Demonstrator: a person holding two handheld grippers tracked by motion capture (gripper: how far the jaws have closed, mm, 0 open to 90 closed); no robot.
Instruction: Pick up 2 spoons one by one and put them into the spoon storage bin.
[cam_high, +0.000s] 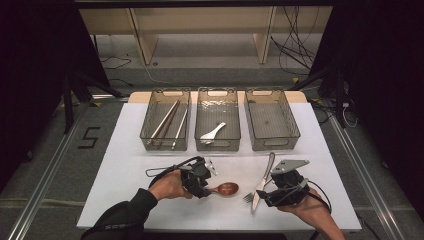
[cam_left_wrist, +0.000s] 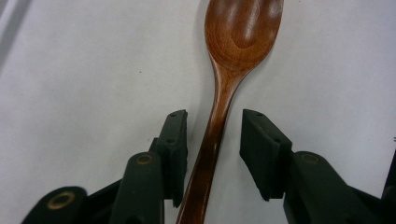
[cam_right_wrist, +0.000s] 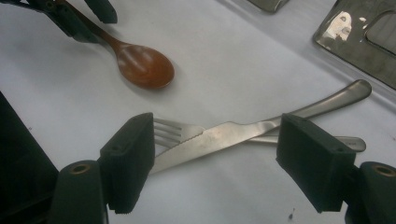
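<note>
Brown wood, polished and glossy: the wooden spoon (cam_left_wrist: 219, 112) lies flat on the white table (cam_high: 125, 165), near the front edge and a little left of centre, bowl pointing right. The left gripper (cam_high: 204, 181) is down over its handle. In the left gripper view the handle runs up between the two black jaws; the jaw on the left of that view is just beside the wood, perhaps touching it, while the other stands clear with a gap, so the spoon is straddled rather than pinched. The spoon's bowl (cam_right_wrist: 144, 66) also shows far off in the right gripper view.

To the right of the spoon, a steel knife (cam_right_wrist: 219, 137) lies crossed over a fork (cam_right_wrist: 170, 132), both flat on the table. The right gripper (cam_high: 267, 196) rests at the near end of them, its jaws spread wide to either side of the crossed pair and pressing on neither.

Farther back, three clear bins stand side by side. The left bin (cam_high: 150, 117) holds chopsticks (cam_high: 167, 122), the middle bin (cam_high: 235, 125) holds a white spoon (cam_high: 213, 132), and the right bin (cam_high: 292, 122) stands just beyond the knife's handle.
</note>
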